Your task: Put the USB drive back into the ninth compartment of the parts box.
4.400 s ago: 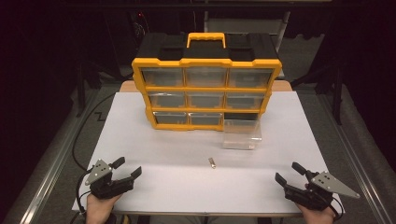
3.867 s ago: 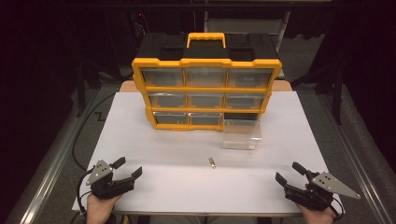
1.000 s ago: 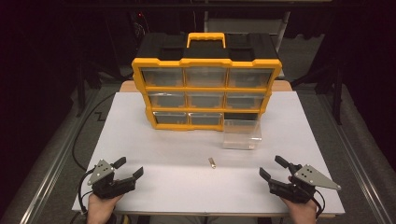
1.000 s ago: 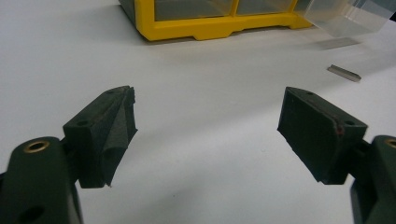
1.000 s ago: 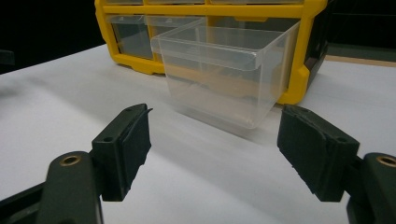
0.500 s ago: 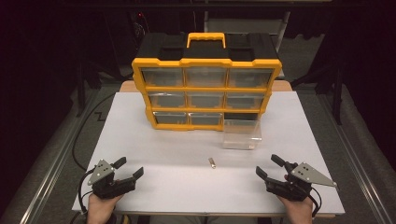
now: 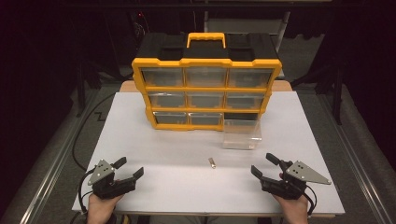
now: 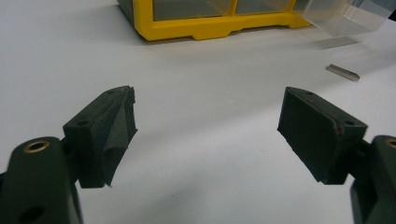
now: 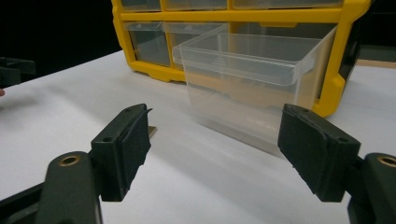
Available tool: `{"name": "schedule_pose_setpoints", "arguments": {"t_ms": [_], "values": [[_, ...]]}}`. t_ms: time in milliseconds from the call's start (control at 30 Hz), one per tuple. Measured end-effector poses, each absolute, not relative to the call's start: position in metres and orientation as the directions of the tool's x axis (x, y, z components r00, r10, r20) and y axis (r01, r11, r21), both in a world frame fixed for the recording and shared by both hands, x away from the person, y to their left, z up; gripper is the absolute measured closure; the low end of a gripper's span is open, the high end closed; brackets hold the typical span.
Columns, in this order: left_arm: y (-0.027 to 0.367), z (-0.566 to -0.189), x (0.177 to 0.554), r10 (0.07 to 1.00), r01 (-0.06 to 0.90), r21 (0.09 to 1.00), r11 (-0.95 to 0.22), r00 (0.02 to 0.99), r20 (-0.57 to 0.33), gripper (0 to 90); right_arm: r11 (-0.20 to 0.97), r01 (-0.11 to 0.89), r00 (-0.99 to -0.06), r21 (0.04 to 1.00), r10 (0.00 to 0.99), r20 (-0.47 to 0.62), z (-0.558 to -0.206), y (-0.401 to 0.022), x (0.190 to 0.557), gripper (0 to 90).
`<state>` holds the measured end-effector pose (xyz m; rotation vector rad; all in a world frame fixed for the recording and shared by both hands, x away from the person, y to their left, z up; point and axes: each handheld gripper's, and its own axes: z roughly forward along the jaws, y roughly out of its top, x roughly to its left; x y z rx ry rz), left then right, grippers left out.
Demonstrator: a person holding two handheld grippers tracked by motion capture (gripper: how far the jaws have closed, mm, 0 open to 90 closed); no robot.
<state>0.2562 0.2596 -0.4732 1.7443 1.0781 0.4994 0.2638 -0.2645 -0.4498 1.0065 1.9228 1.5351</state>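
In the high view, a smooth white table top (image 7: 187,140) is seen, with a yellow-framed organiser (image 7: 206,93) standing upright at its far middle. The organiser is boxy, with a black top, a yellow carrying handle (image 7: 206,39) and three rows of clear plastic drawers. The bottom right bay is open and dark. A clear plastic drawer (image 7: 242,134) is set on the table just in front of that bay. A small, slim metal piece (image 7: 212,162) lies flat on the white surface, nearer the person than the drawer and apart from it. The left gripper (image 7: 127,169) is held by a hand (image 7: 100,207) at the near left corner, its black jaws spread wide and nothing between them. The right gripper (image 7: 265,165), topped by a grey three-cornered plate (image 7: 306,172), is held at the near right, jaws likewise spread and empty.

In the left gripper view, two matt black, blocky jaws are seen wide apart above the bare table. The metal piece (image 8: 342,72) is shown as a thin grey bar at the upper right, beyond the jaws.

In the right gripper view, the jaws are parted, and the drawer (image 9: 252,84) is seen beyond them as a transparent, thin-walled rectangular tub with a lipped rim. An end of the metal piece (image 9: 152,131) is glimpsed beside the left jaw.
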Motion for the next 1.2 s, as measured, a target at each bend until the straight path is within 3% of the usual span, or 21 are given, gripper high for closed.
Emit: {"name": "schedule_pose_setpoints", "arguments": {"t_ms": [1200], "values": [[0.259,-0.474,0.257,0.841,0.442,0.889,-0.123,0.522,-0.143,20.3,0.105,0.253,-0.669,0.962,0.737,0.095,-0.448,-0.235,0.277,25.7]]}}
